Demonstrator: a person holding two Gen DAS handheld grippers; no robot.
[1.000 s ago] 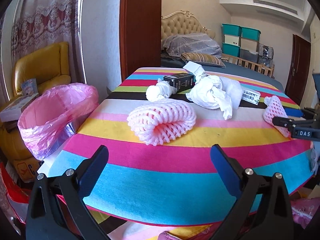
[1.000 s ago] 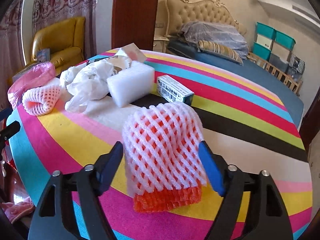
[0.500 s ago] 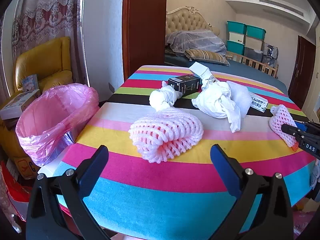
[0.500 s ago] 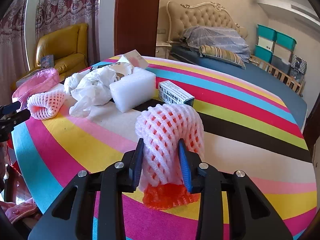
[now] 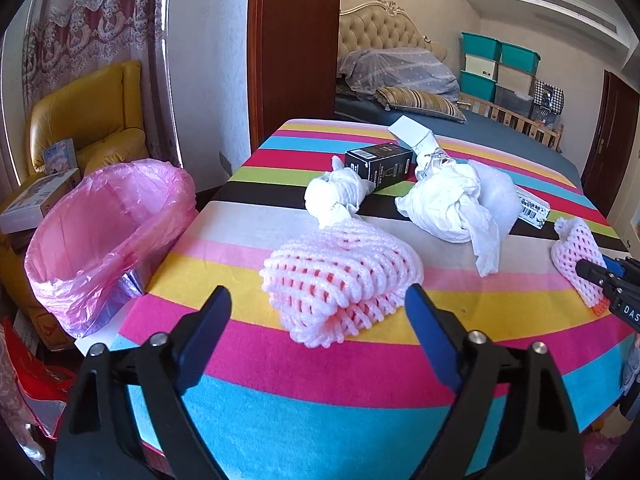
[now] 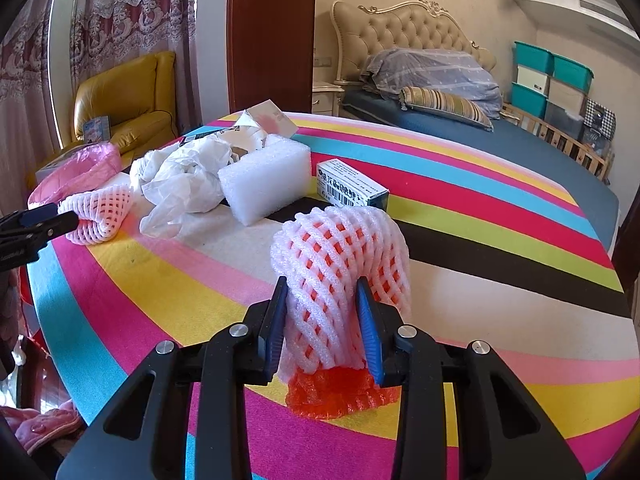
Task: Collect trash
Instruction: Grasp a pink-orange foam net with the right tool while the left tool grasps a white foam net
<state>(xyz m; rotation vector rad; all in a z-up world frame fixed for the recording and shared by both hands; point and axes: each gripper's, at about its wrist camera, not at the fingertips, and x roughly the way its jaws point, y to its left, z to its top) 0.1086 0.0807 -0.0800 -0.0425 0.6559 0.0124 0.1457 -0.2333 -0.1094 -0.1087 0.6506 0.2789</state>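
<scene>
Foam net (image 6: 340, 276) pinched in right tool (image 6: 325, 322) (lower end hidden).

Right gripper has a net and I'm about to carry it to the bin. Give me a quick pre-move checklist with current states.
1. Right gripper shut on the foam net: ok, both pads press its sides.
2. Net lifted off the table: cannot tell; its orange end still looks down on the cloth.
3. Bin bag open: ok, mouth wide, beside the table's left edge.
4. Left gripper open and free: ok, nothing held.
5. Path to the bin: not ok, the second net and left gripper lie between.
</scene>
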